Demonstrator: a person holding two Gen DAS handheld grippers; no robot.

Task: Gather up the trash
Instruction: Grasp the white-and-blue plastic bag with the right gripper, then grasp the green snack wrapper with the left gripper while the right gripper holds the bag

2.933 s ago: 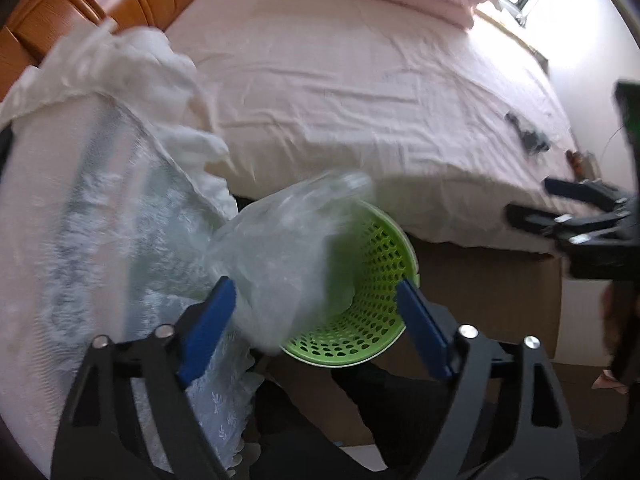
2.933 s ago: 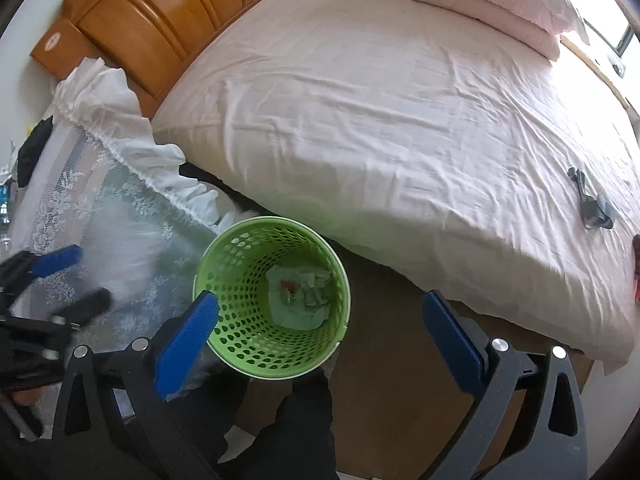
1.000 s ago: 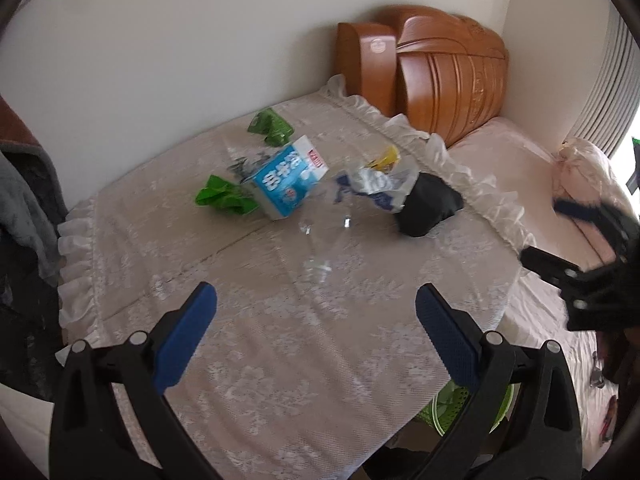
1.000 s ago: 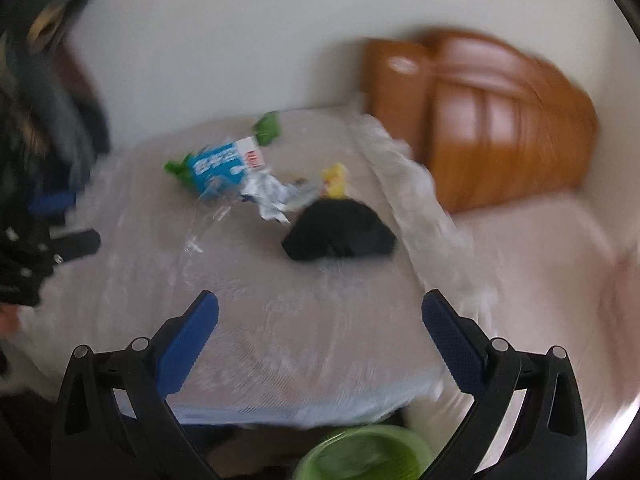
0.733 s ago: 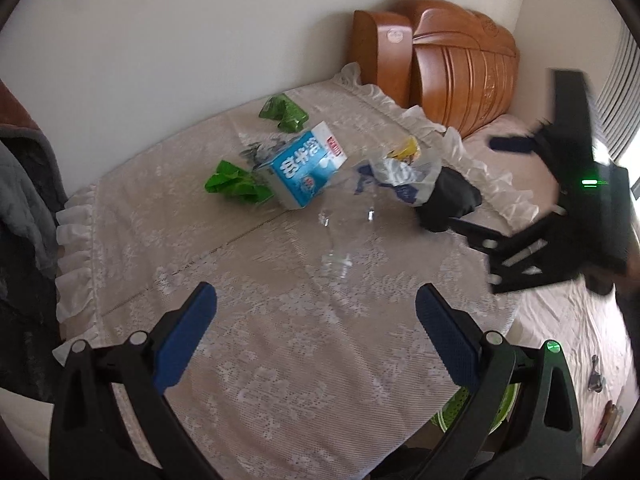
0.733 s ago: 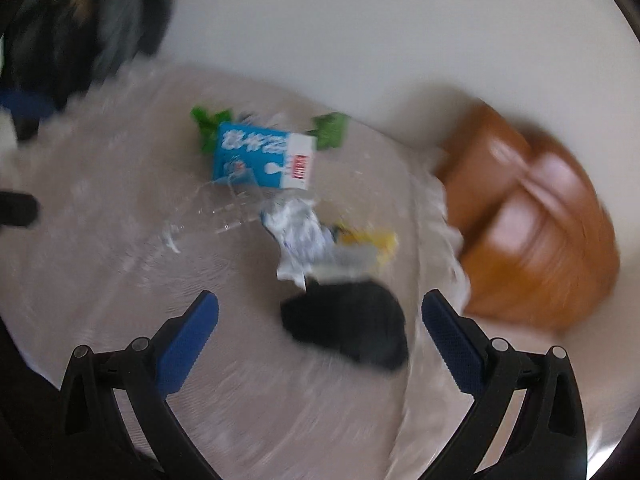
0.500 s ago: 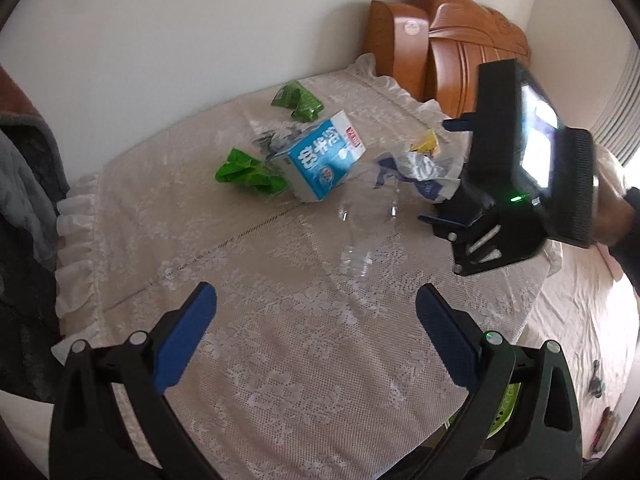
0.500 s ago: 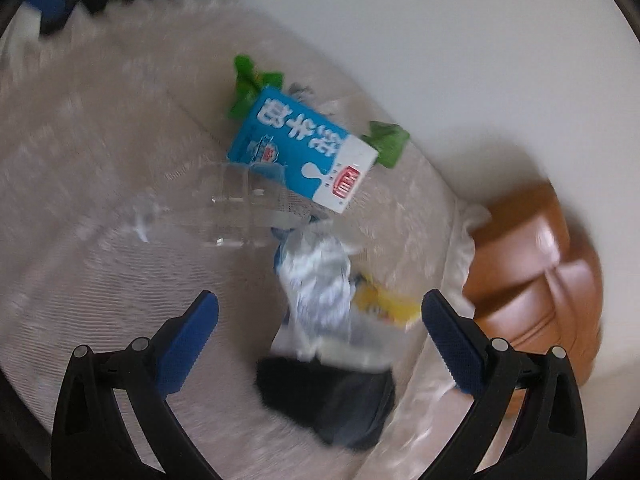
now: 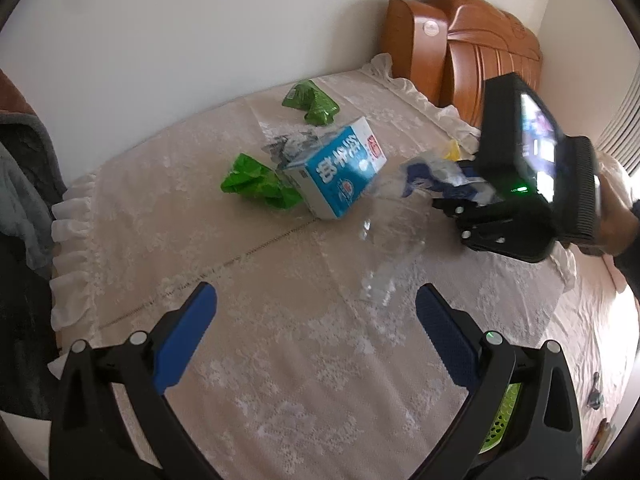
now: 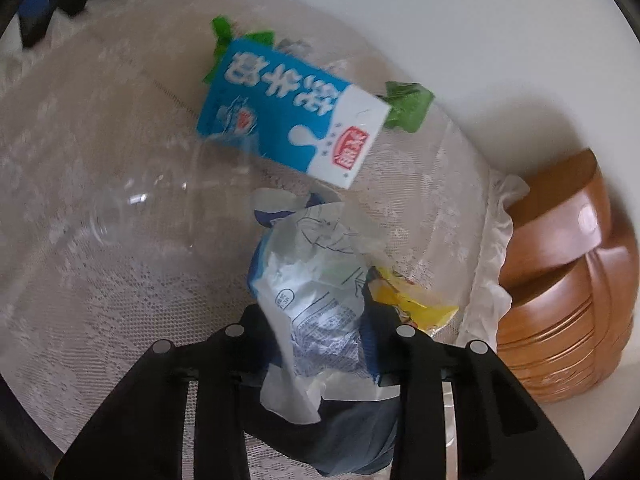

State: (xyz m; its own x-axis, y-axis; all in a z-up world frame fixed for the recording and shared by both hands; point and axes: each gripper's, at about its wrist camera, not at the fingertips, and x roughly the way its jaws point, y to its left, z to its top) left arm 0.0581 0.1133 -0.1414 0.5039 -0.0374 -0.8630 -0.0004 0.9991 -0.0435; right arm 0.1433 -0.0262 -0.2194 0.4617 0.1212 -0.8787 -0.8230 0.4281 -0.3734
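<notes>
Trash lies on a lace-covered table [image 9: 248, 280]: a blue milk carton [image 9: 340, 172] [image 10: 288, 112], two green wrappers [image 9: 256, 182] [image 9: 312, 102], a clear plastic bottle [image 9: 388, 240] [image 10: 160, 196], a yellow wrapper [image 10: 412, 300] and a crumpled white and blue wrapper [image 10: 316, 280] [image 9: 432, 172]. My right gripper [image 10: 324, 332] [image 9: 452, 200] is closing, its jaws narrow, with the crumpled wrapper pinched between them. My left gripper [image 9: 316, 308] hangs open above the near part of the table, nothing between its fingers, the bottle just beyond its right finger.
A black soft item [image 10: 352, 440] lies under the right gripper by the table's frilled edge. A wooden headboard [image 9: 480, 48] stands behind the table. A green basket [image 9: 502, 412] shows below the table's near right edge. Dark clothing [image 9: 20, 184] hangs at left.
The right gripper swung in from the right over the table, rolled, dropped onto the crumpled wrapper and drew its jaws from wide to narrow around it. The left gripper came slightly closer to the table.
</notes>
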